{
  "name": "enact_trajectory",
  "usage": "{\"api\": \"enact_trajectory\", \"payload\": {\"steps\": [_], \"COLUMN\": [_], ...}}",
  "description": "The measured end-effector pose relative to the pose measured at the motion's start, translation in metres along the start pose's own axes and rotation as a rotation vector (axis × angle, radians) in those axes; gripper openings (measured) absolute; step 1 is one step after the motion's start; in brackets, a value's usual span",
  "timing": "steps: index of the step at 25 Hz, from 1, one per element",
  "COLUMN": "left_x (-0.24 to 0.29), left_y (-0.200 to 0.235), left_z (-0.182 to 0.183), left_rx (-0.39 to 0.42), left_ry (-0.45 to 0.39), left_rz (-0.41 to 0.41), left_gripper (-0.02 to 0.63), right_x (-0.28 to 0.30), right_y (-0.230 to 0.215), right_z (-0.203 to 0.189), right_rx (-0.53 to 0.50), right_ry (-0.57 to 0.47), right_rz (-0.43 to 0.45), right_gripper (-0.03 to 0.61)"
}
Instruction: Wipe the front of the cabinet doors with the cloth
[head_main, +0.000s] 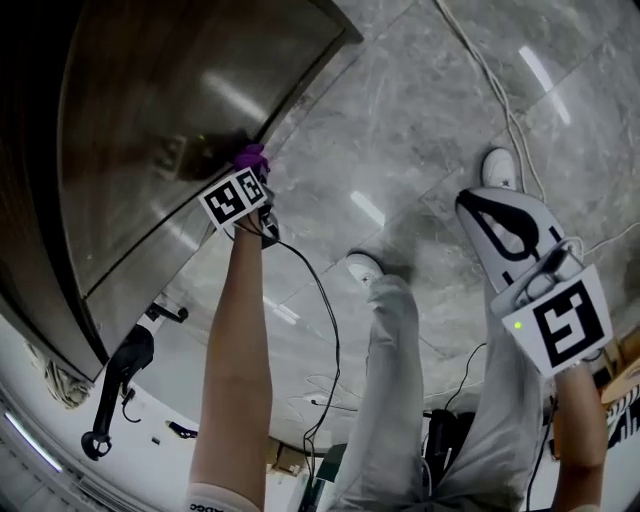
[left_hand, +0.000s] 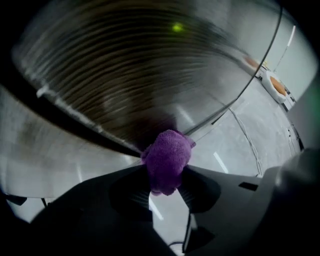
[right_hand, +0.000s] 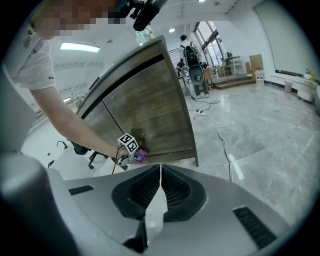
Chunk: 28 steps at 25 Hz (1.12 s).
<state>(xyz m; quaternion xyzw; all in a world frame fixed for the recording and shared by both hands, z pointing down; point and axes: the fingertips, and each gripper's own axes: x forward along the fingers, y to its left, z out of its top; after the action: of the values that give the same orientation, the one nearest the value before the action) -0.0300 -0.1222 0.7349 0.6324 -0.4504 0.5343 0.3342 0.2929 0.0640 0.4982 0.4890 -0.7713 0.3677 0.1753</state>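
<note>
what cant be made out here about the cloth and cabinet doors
Cloth-to-door contact: in the left gripper view the purple cloth covers that spot on the blurred cabinet door.
Cloth's full size: only a wad shows, clamped in the left gripper.
Rest of the cabinet: cut off by the head view's dark left edge.
Right gripper view: cloth too small for detail.

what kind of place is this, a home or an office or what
Likely a big open office or showroom hall, not a home: polished grey marble floor, tall windows at the far end, loose cables across the floor, and the wooden cabinet standing out in the open.
</note>
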Motion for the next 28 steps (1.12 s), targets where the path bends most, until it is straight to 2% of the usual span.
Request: {"api": "enact_trajectory", "payload": {"steps": [5,9,11,15,18,24,26,28], "left_x": [-0.012,-0.032,-0.049,-0.098,-0.147,-0.252,-0.275,-0.292], "left_y": [0.013,0.004,-0.003,-0.025,-0.042,-0.041,-0.035,-0.021], "left_z": [-0.015,-0.017,-0.016,-0.014,-0.009,-0.021,-0.030,-0.040], "left_rx": [-0.036,0.045,0.053,0.015,-0.008,-0.156,-0.213,-0.229], "left_ry": [-0.014,-0.031,-0.060,-0.149,-0.258,-0.446,-0.486,-0.502], "left_rz": [-0.023,-0.075,-0.106,-0.175,-0.217,-0.200,-0.185,-0.177], "left_gripper": [0.137,0.137,0.137,0.137,0.137,0.137,0.137,0.137], "right_x": [0.006,0.019,0.027,0.042,0.051,0.068,0.073,0.079], "right_y": [0.007,0.030,0.047,0.081,0.105,0.153,0.162,0.175], "right_z": [0.008,0.019,0.027,0.039,0.044,0.058,0.069,0.079], "right_rx": [-0.037,-0.077,-0.086,-0.128,-0.146,-0.236,-0.283,-0.302], "right_ry": [0.018,0.023,0.029,0.070,0.109,0.177,0.190,0.182], "right_rz": [-0.012,0.018,0.041,0.119,0.169,0.257,0.269,0.258], "right_gripper": [0.029,0.029,0.029,0.029,0.029,0.029,0.029,0.029]}}
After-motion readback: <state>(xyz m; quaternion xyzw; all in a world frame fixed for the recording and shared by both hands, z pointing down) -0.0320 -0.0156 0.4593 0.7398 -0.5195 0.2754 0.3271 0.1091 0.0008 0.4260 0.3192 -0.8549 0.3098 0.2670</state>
